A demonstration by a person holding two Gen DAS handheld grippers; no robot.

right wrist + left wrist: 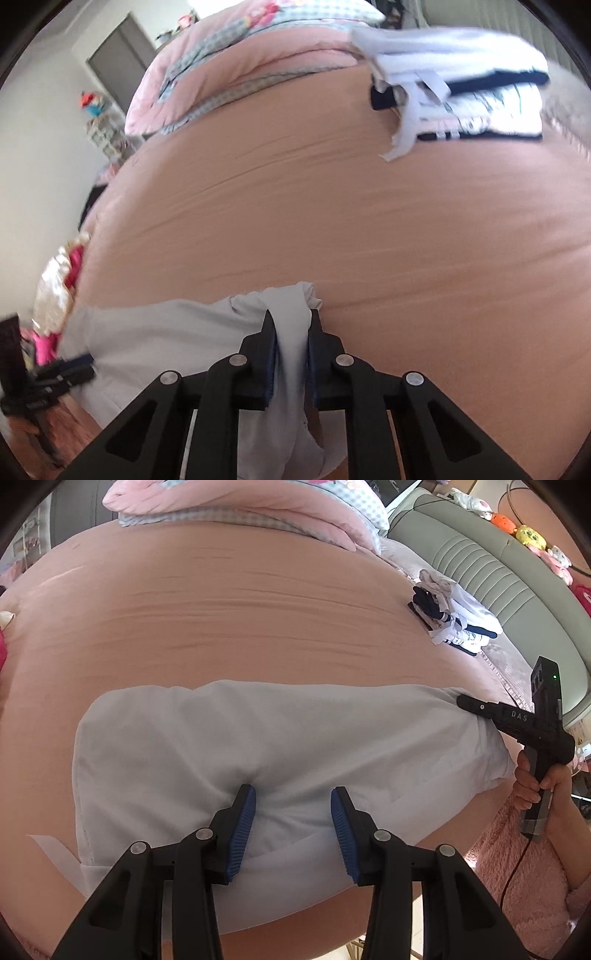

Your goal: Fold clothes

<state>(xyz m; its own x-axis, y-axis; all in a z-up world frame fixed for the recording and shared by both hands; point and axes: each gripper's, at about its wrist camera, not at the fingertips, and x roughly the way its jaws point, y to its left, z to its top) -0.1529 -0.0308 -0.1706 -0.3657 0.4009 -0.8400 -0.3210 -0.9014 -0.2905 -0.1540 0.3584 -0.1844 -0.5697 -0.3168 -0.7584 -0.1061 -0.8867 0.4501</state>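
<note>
Pale-blue garment (258, 746) lies on the pink bedsheet (240, 602), its far corner clamped in the right gripper (291, 354) for folding, left gripper (293, 827) hovering parted over it.

Bed (240, 609), pink sheet. Directly on it: pale blue garment (258, 738) at near edge; stack of folded clothes (454, 616) at far right; pink checked quilt (258, 513) at far end.

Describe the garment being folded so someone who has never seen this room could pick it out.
Start at the bed's pink sheet. Near its front edge lies the pale blue-white garment, spread flat and plain. Unlike the stacked clothes pile by the grey headboard, it lies alone, one corner pinched by the right tongs.
</note>
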